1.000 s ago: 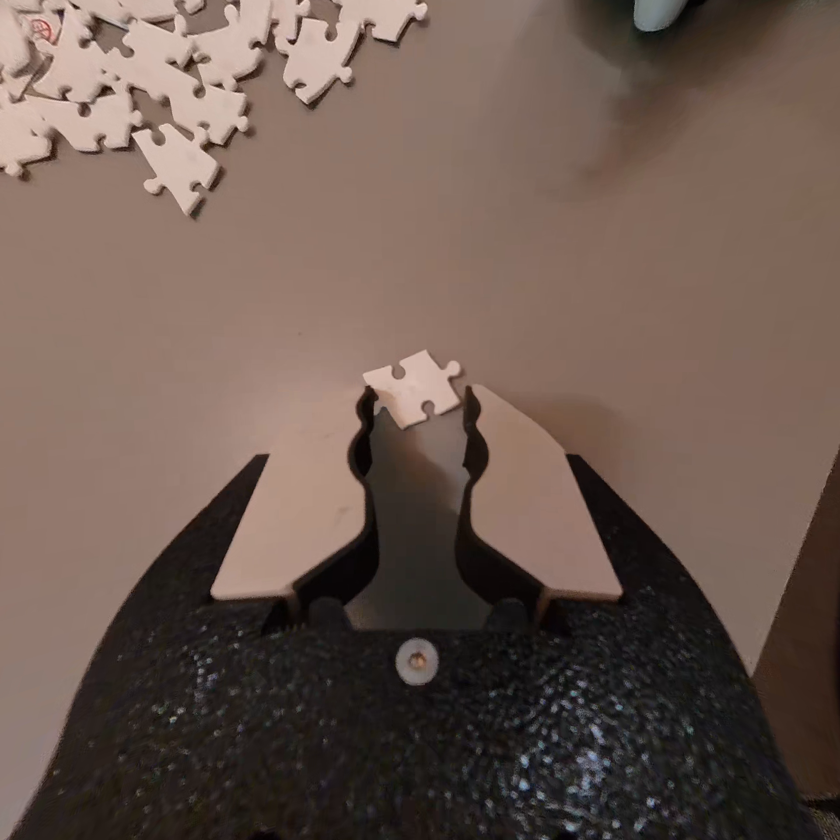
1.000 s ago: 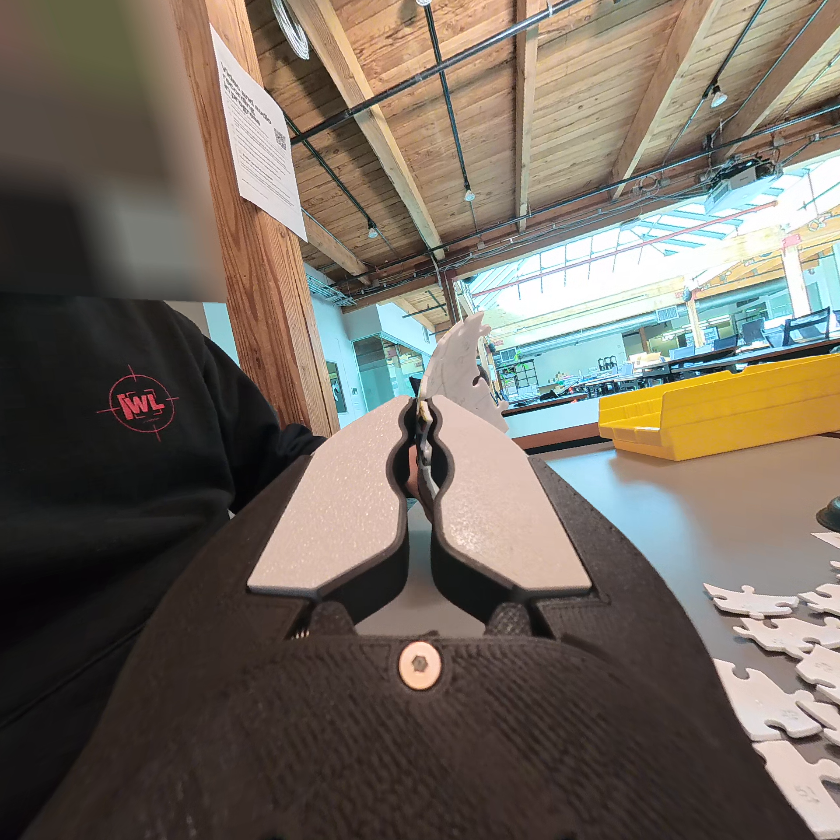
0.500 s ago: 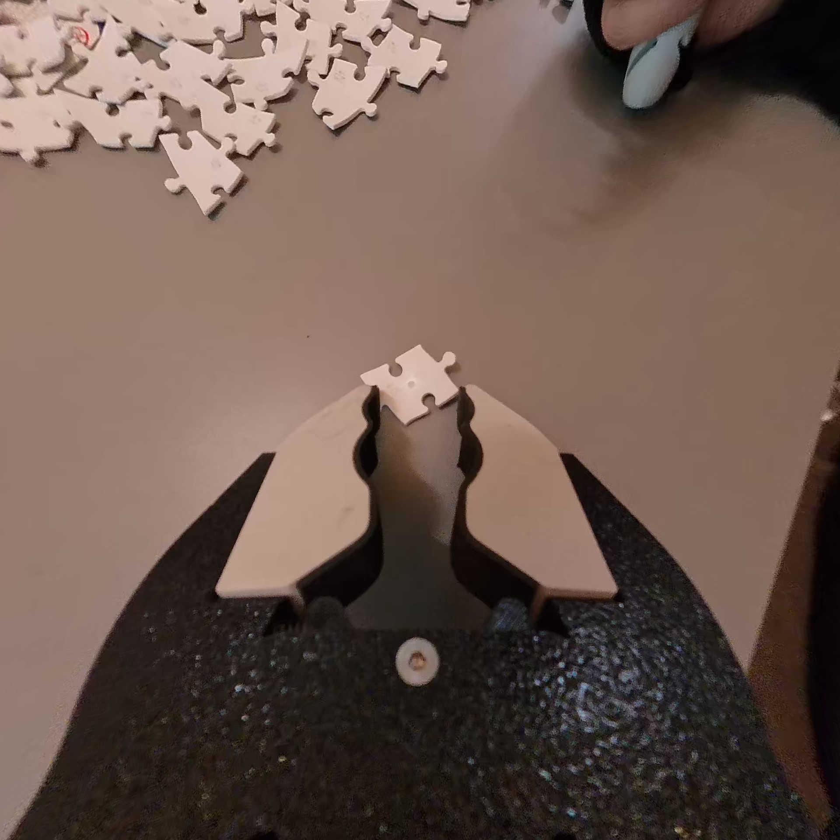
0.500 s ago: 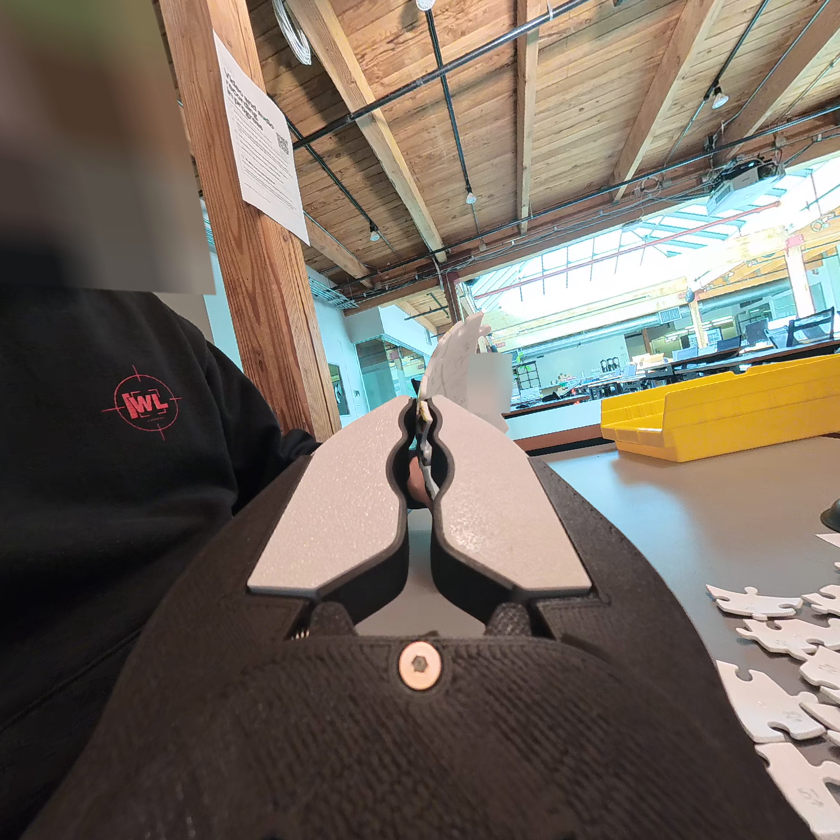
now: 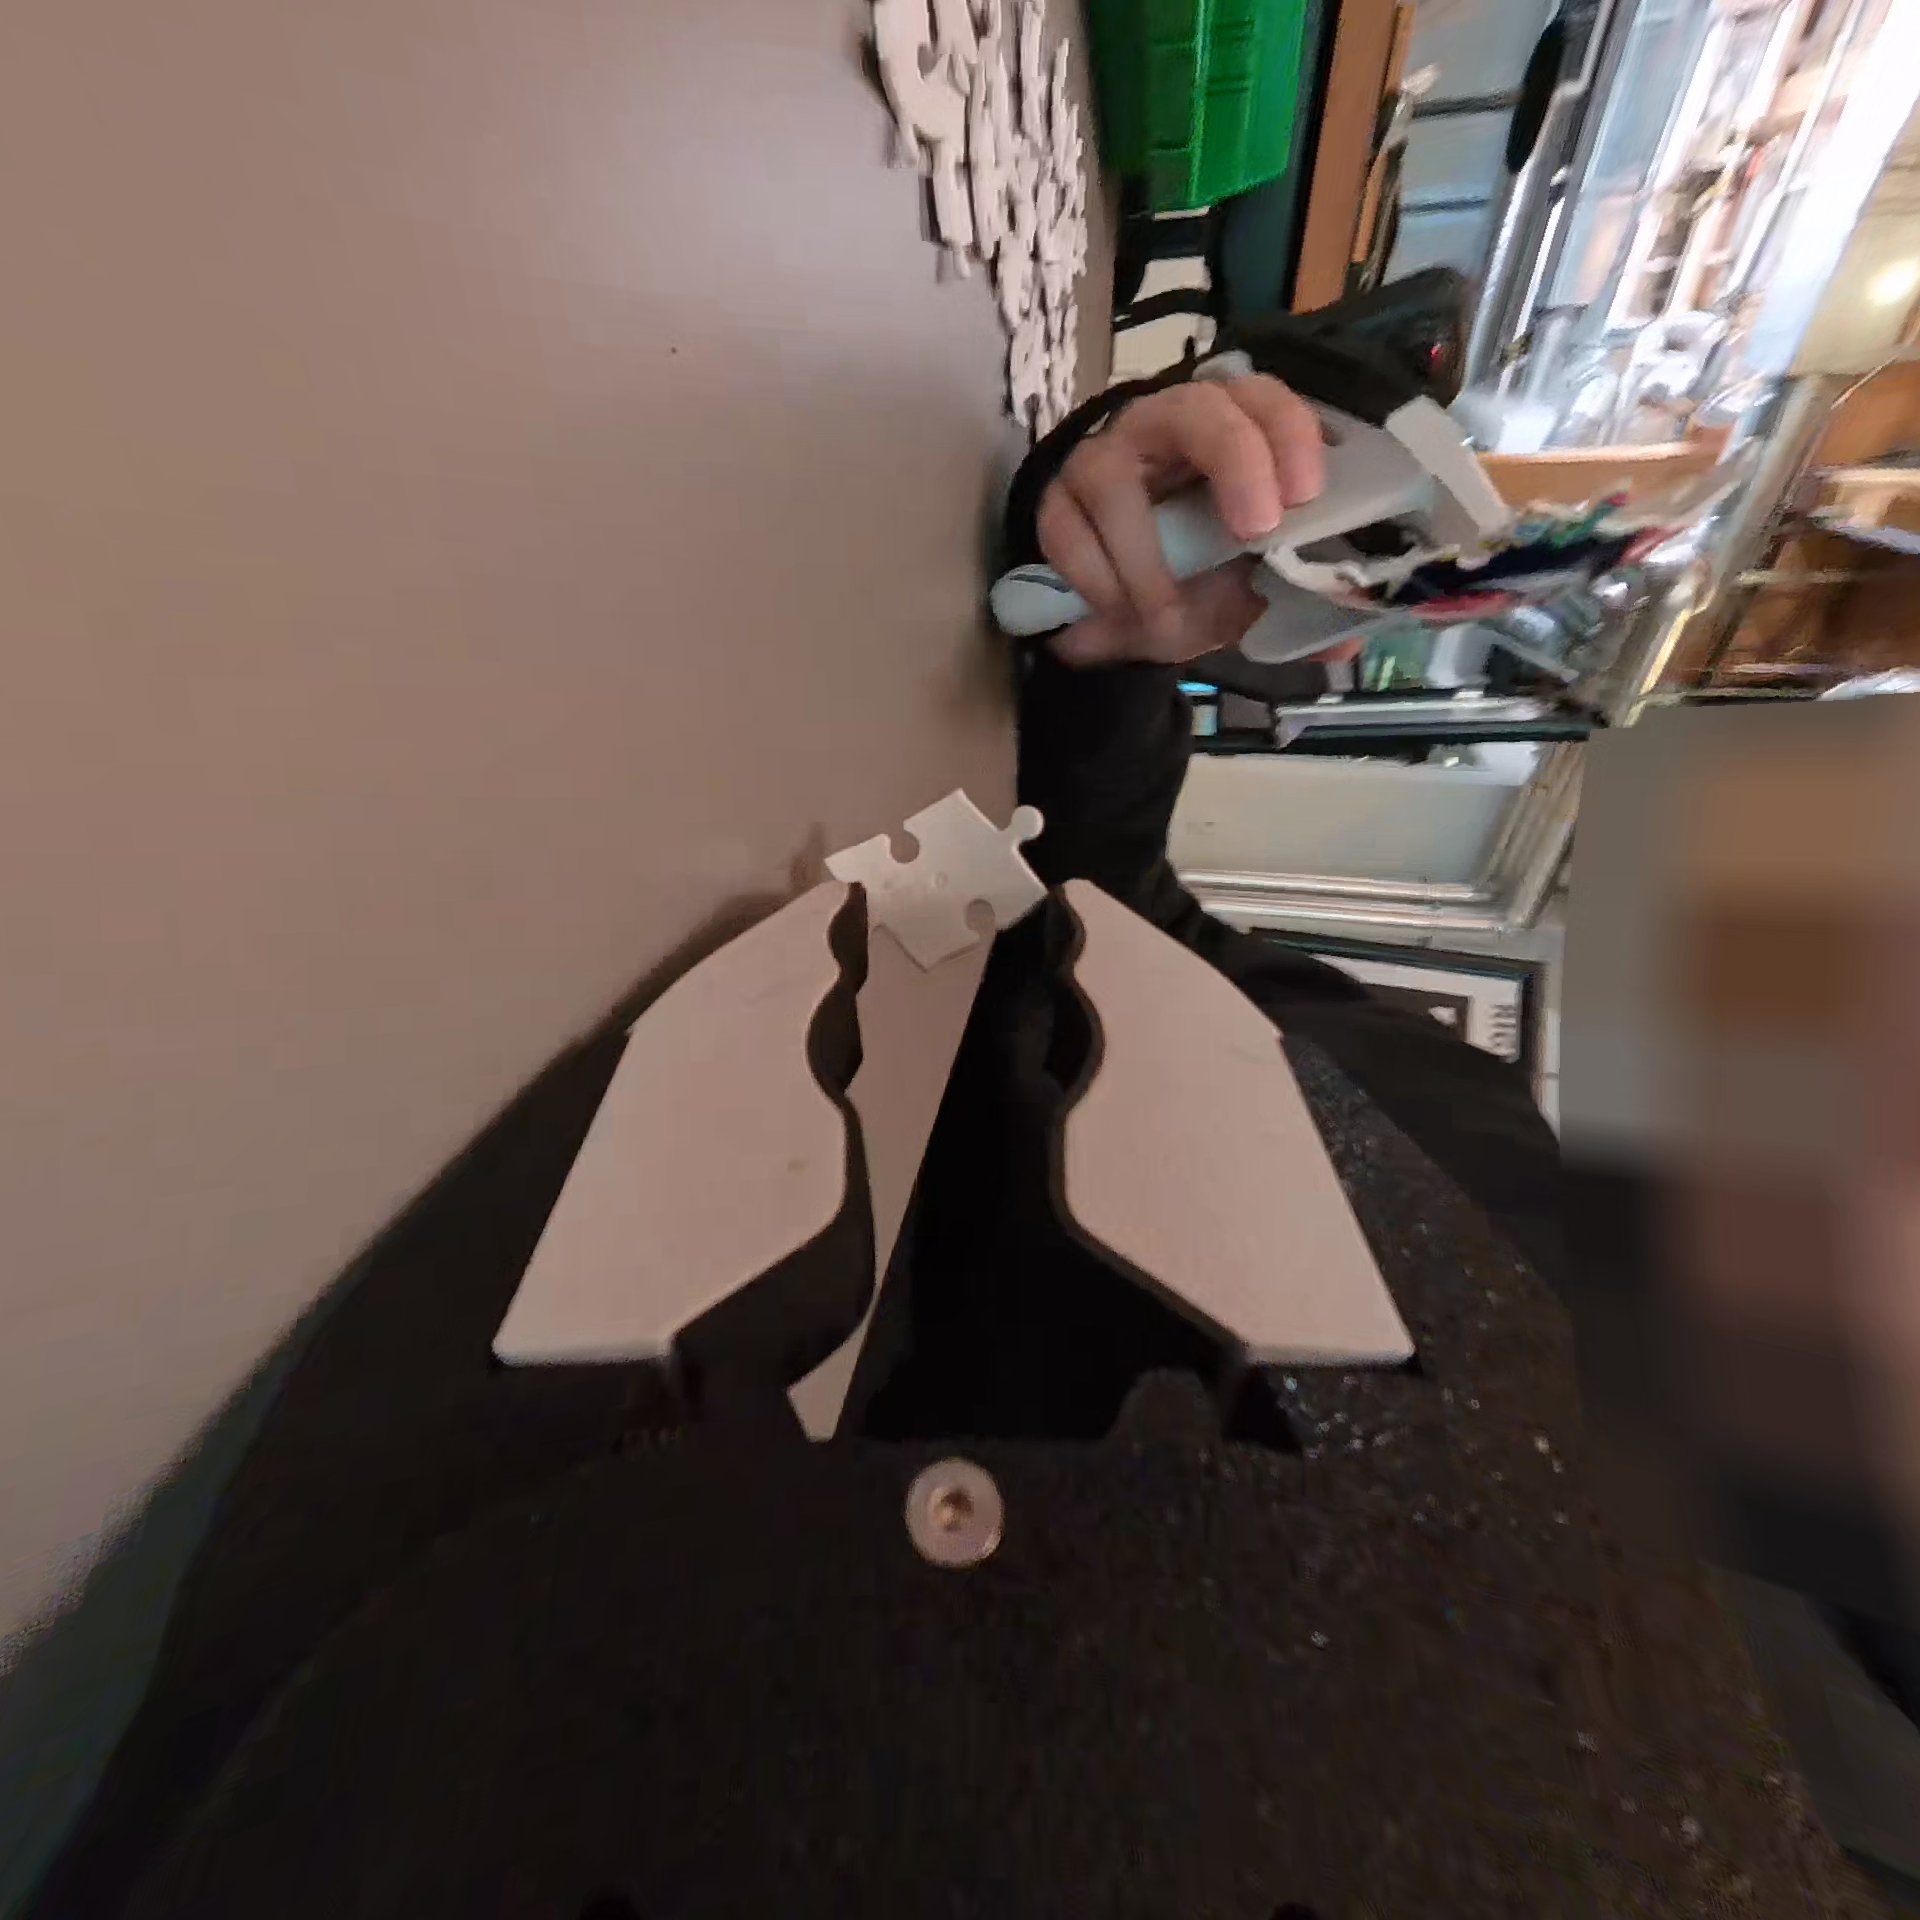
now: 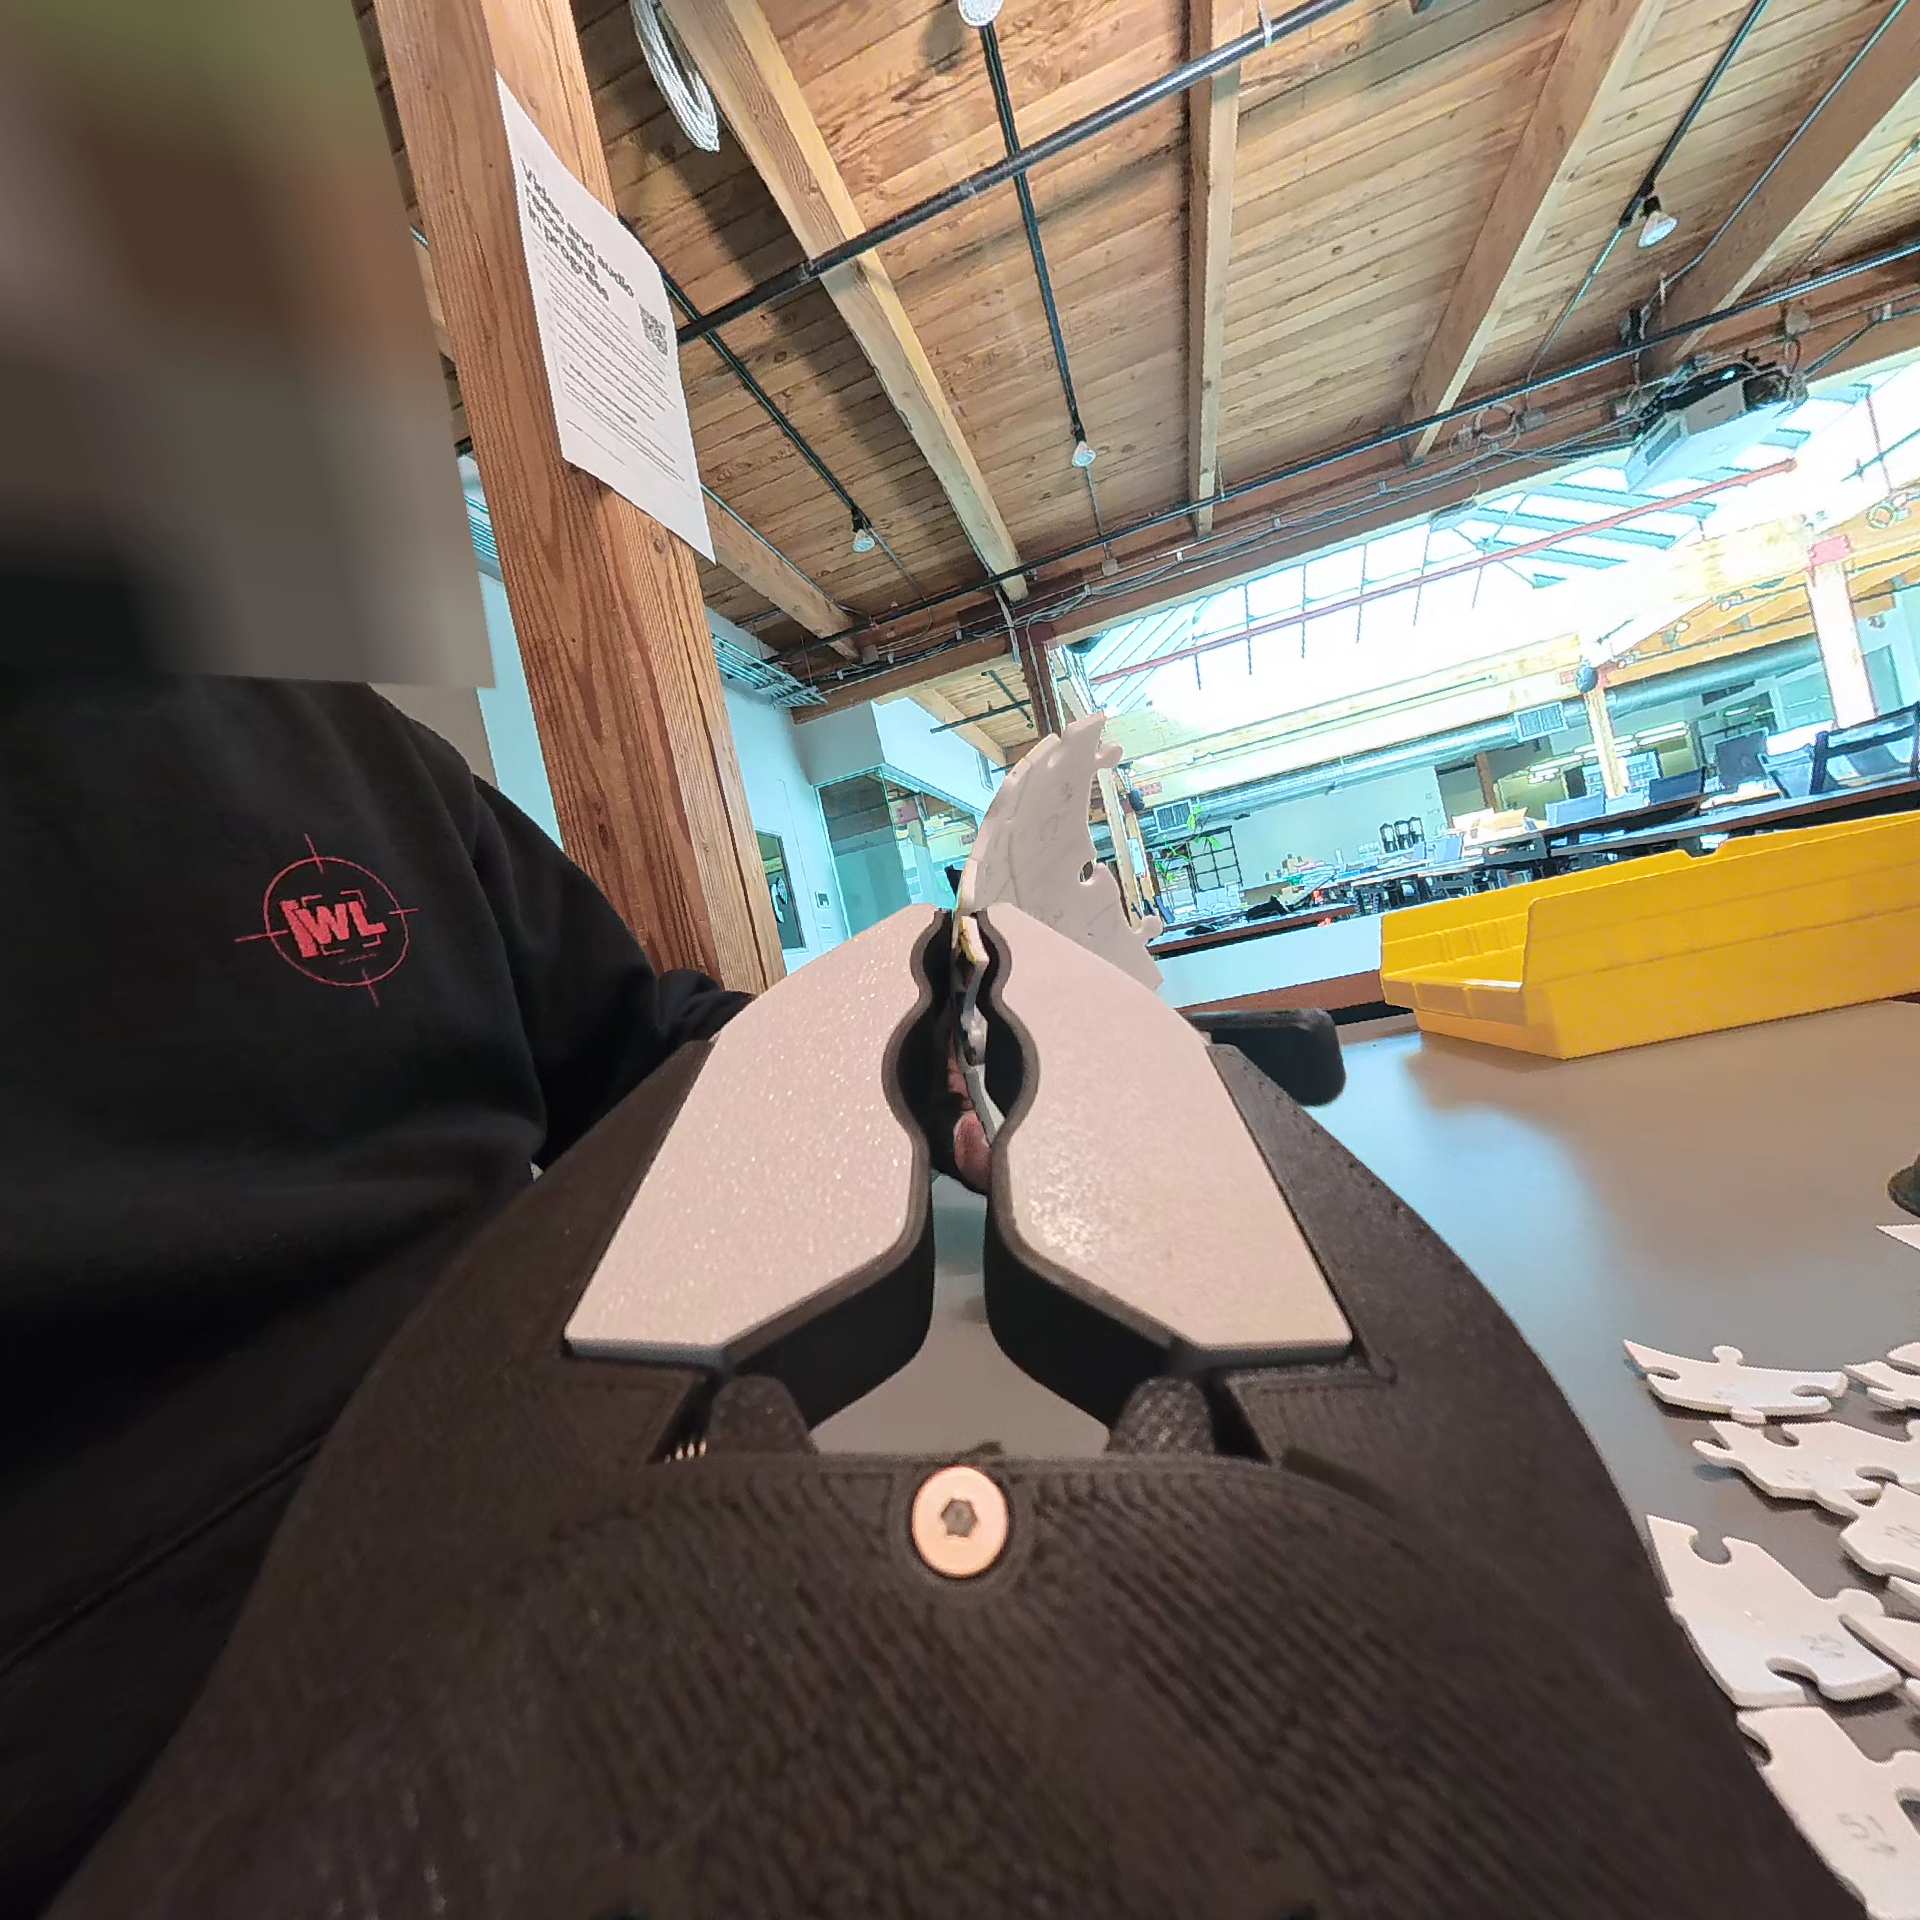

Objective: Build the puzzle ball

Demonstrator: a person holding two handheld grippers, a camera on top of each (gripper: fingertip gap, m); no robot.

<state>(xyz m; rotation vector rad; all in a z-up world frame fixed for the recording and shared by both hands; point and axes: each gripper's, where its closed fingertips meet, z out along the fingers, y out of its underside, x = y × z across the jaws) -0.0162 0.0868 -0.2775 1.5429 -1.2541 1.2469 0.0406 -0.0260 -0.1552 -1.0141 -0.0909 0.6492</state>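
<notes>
My left gripper is shut on a single white puzzle piece, pinched by its edges between the fingertips and held off the grey table. The view is rolled sideways. Beyond it a hand holds my right gripper with a jagged, colourful section of joined pieces. In the right wrist view my right gripper is shut on that curved white section of joined pieces, which stands up above the fingertips.
Several loose white pieces lie in a pile on the table, and they also show in the right wrist view. A green bin and a yellow bin stand at the table's far side. A person in a black sweatshirt and a wooden post are close.
My left gripper has lifted off the table and rolled onto its side with the piece still in it, now facing the right gripper. The right gripper has hardly moved.
</notes>
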